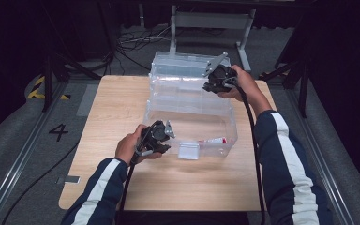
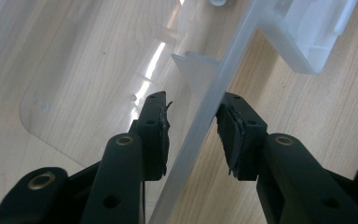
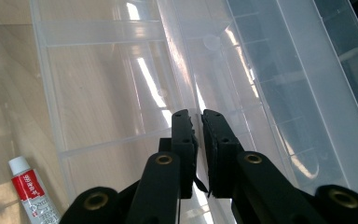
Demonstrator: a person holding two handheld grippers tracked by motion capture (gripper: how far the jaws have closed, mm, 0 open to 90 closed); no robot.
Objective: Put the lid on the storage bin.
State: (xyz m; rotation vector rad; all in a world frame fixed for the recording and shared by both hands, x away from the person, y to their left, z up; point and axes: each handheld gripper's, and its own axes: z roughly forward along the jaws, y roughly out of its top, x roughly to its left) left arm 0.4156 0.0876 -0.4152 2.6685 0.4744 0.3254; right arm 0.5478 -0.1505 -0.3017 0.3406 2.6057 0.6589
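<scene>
The clear box [image 1: 190,123] sits mid-table [image 1: 122,103], long axis running side to side, lid [image 1: 183,65] tipped up at the back. My right gripper [image 1: 214,83] is at the box's back edge, jaws pinched on a thin clear wall there. My left gripper [image 1: 161,140] straddles the front-left rim, jaws apart, not squeezing yet. The right gripper view catches the red-and-white tube [image 3: 31,193] inside the box (near the front).

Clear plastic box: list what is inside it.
Inside the clear plastic box lies one small tube, white with a red label, on the bottom near a wall. The wooden table shows through the bottom. The part beneath the right gripper is covered.
</scene>
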